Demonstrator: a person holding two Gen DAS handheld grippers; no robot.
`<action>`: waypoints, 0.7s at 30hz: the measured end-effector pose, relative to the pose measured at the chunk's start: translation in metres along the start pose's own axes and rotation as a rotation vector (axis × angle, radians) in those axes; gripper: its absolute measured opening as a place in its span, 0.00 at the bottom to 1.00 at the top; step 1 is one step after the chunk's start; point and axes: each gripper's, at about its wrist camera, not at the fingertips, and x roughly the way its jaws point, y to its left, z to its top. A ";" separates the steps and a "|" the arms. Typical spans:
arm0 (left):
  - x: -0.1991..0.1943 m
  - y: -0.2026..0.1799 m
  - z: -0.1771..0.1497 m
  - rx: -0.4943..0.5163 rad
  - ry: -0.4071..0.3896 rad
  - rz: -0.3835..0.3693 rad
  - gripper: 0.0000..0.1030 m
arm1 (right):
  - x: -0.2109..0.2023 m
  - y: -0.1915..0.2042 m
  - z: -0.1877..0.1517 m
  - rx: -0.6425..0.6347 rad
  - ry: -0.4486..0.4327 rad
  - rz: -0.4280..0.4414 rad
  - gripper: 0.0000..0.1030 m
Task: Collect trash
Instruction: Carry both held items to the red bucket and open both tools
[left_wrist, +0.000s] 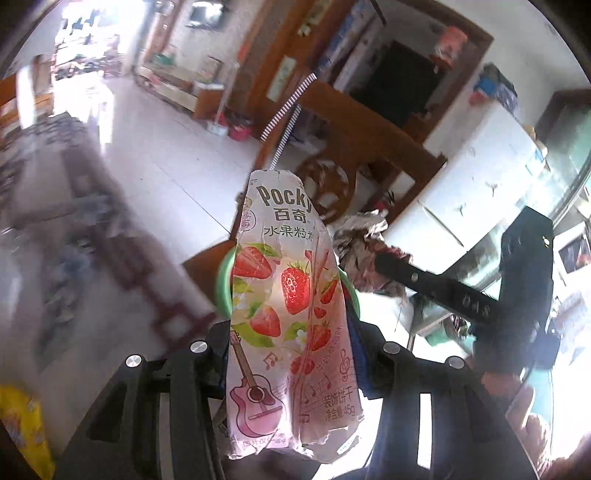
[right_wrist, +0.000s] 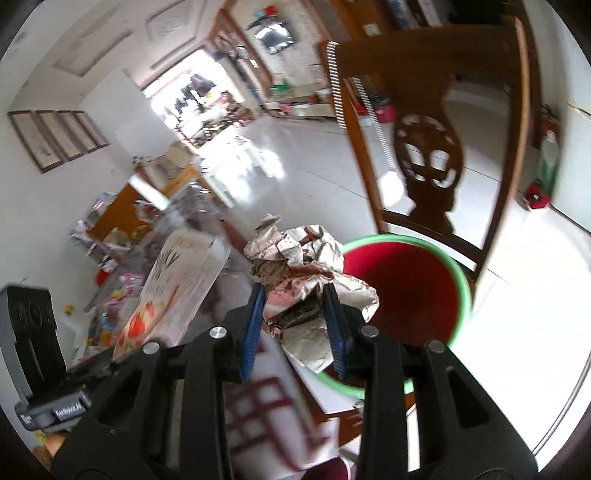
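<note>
Both grippers are carrying trash by the red bin (right_wrist: 406, 280)
The left gripper (left_wrist: 291, 354) is squeezing a pink Pocky box (left_wrist: 291, 295) — the right gripper (right_wrist: 295, 314) is pinching crumpled wrapper paper (right_wrist: 306, 266).

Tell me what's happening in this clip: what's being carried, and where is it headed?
A person is collecting trash with a claw in each hand. The left claw is shut on a flattened pink Pocky box, and the right claw is shut on a crumpled foil wrapper. Both are held up near a red bin with a green rim that stands by a wooden chair. Nothing has been dropped in yet.
</note>
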 end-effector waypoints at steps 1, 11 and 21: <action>0.013 -0.004 0.005 0.012 0.015 -0.007 0.44 | 0.000 -0.004 -0.003 0.005 0.001 -0.009 0.31; 0.037 -0.007 0.005 0.011 0.030 0.023 0.70 | 0.010 -0.037 -0.006 0.096 -0.021 -0.057 0.58; -0.053 0.012 -0.023 -0.078 -0.153 0.078 0.71 | -0.012 0.031 -0.007 0.032 -0.047 0.073 0.65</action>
